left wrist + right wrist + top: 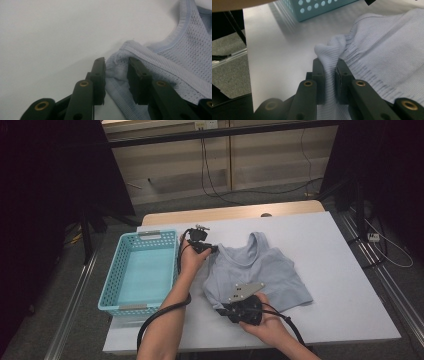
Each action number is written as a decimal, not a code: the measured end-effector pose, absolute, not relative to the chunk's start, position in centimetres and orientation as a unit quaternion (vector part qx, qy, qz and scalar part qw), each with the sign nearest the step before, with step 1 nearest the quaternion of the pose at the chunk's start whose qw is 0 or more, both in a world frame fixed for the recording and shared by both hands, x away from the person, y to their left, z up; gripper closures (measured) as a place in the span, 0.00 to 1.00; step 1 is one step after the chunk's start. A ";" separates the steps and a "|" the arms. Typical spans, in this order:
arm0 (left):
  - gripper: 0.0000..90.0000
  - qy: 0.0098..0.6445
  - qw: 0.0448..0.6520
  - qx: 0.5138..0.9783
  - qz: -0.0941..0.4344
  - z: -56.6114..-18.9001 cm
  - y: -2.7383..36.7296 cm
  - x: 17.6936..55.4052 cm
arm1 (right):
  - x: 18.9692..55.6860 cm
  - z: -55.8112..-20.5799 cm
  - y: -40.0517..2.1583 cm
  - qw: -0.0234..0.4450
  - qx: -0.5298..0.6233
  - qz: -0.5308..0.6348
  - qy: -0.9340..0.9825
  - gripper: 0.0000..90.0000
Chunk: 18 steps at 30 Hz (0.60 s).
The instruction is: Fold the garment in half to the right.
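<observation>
A light blue sleeveless knit top [260, 270] lies flat on the white table [345, 290], neck toward the far side. My left gripper [214, 249] is down at its near-left shoulder strap. In the left gripper view the strap's ribbed edge [116, 66] is puckered between the jaws of the left gripper [116, 62], which stand apart on either side of it. My right gripper [221, 310] is at the top's lower left corner. In the right gripper view the right gripper [329, 62] is shut on a raised fold of the hem [327, 50].
A teal perforated basket [112, 280] stands empty on the table's left side, close to the left forearm, and its corner [317, 10] shows in the right gripper view. Cables trail from both grippers toward the near edge. Dark stands and rails flank the table.
</observation>
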State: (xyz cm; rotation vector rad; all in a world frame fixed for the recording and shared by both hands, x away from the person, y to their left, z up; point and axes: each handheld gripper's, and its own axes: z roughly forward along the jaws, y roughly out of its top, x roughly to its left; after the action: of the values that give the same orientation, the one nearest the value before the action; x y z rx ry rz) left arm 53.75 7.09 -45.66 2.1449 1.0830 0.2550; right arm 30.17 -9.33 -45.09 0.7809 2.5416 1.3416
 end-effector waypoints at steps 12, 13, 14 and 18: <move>1.00 0.445 0.361 0.817 0.069 -45.3 7.8 54.2 | 30.3 -45.2 -9.3 0.077 0.263 0.447 0.851 0.91; 1.00 0.444 0.364 0.816 0.071 -45.1 7.8 54.2 | 30.4 -45.3 -9.3 0.077 0.262 0.447 0.852 0.91; 1.00 0.445 0.372 0.812 0.071 -44.8 7.8 54.1 | 30.4 -45.3 -9.3 0.076 0.263 0.447 0.852 0.91; 0.84 0.432 0.375 0.816 0.085 -44.4 7.4 53.7 | 30.4 -45.2 -9.4 0.077 0.261 0.449 0.851 0.91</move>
State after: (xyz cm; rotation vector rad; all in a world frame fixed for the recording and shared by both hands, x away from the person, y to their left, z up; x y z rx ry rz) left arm 53.71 7.42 -44.45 2.0885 1.1063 0.2172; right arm 30.43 -9.38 -45.16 0.7826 2.5493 1.3465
